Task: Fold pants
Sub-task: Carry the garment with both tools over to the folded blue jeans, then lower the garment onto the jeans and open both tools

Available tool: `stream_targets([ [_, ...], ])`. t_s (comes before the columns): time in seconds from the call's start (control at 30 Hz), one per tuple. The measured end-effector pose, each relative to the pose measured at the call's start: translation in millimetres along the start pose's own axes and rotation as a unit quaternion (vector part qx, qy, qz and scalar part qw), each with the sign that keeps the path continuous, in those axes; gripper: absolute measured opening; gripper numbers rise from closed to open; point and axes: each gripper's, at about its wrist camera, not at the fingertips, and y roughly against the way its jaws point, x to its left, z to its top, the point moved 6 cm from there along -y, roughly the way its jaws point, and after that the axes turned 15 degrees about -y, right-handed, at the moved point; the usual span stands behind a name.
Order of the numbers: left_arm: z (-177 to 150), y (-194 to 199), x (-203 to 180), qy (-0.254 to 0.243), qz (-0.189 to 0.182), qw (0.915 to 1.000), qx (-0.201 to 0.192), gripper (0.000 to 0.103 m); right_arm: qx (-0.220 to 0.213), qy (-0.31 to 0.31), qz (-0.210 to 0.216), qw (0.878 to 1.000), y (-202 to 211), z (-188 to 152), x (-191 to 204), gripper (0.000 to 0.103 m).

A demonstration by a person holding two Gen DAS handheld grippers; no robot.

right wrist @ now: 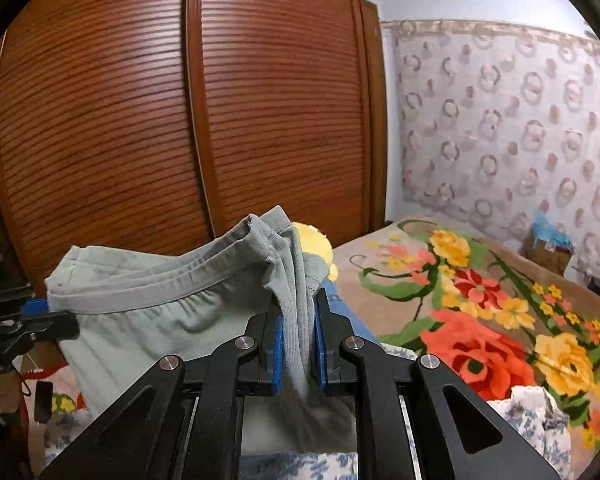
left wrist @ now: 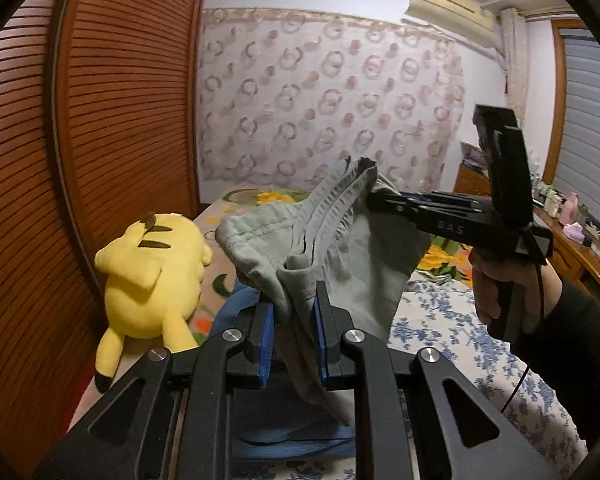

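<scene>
We hold the pants (left wrist: 332, 240) aloft above the bed (left wrist: 452, 320), left gripper (left wrist: 294, 312) and right gripper (right wrist: 298, 320) each clamped narrow on the waistband. Bunched fabric may slip, dropping the pants beside the yellow plush (left wrist: 148, 276).

The pants (left wrist: 332, 236) are pale grey-green with an elastic, stitched waistband. They hang bunched in the air above the bed, the waistband stretched between two pinched corners, loose cloth sagging below in soft folds.
</scene>
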Motion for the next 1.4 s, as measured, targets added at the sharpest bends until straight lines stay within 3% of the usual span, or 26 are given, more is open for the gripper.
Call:
stream_targets([
  [0.4,-20,-3,12,0.010,0.015,0.9994,0.029,0.019,0.029,0.019,0.022,0.999,-55,16,14,0.013],
  [0.67,-35,-7,19,0.027,0.009,0.9985,0.046,0.019,0.052,0.002,0.025,0.998,-70,10,19,0.013],
  [0.73,-36,-6,19,0.027,0.009,0.9984,0.049,0.021,0.055,0.001,0.023,0.998,-72,10,21,0.017],
  [0.83,-37,-6,21,0.028,0.011,0.9983,0.050,0.031,0.054,-0.001,0.017,0.998,-73,12,24,0.029],
  [0.9,-34,-5,21,0.031,0.014,0.9982,0.049,0.051,0.057,-0.010,0.011,0.998,-71,12,26,0.038],
  [0.93,-33,-3,23,0.034,0.016,0.9984,0.043,0.054,0.059,-0.010,0.011,0.998,-70,11,28,0.041],
  [1.17,-33,-5,19,0.023,0.025,0.9985,0.044,0.061,0.027,0.015,-0.020,0.999,-43,4,35,0.045],
  [1.4,-42,-17,17,0.019,0.020,0.9977,0.063,0.062,0.042,-0.008,-0.046,0.998,-42,-6,13,0.045],
])
